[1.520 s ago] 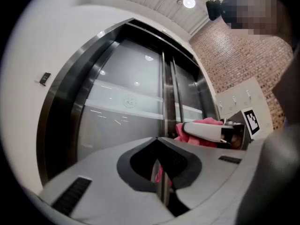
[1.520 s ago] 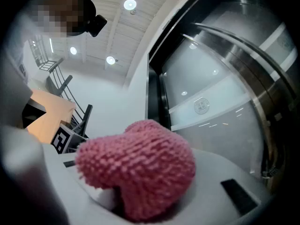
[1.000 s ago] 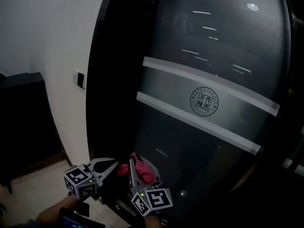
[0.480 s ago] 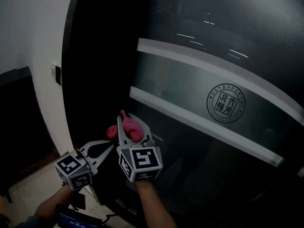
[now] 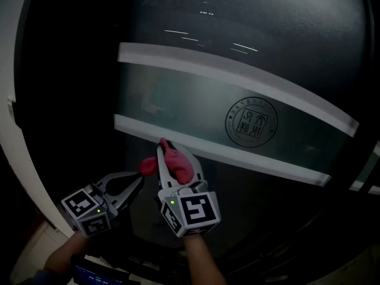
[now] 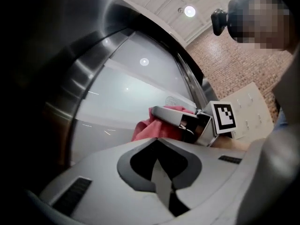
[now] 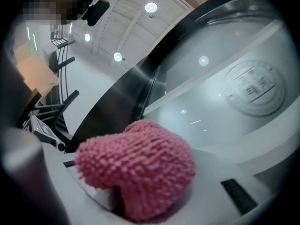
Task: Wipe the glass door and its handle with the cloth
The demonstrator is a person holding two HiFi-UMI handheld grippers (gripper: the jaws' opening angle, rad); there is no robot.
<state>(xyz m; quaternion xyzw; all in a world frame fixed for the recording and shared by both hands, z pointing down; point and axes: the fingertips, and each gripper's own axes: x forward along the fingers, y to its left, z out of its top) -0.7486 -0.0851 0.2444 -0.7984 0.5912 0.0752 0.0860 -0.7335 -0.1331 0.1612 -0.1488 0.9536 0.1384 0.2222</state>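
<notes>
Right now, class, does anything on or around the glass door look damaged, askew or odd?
Nothing stands out. The glass door shows no crack or spill, and the pink cloth is held bunched by the right gripper.

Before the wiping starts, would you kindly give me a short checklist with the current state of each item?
1. The cloth is clamped in the right hand-held gripper: ok.
2. The cloth sticks out past the jaws toward the glass door: ok.
3. The cloth is pressed against the glass: cannot tell.
4. The left hand-held gripper is empty, with its jaws together: ok.
5. Position of the handle known: cannot tell, since no view shows it clearly.
</notes>
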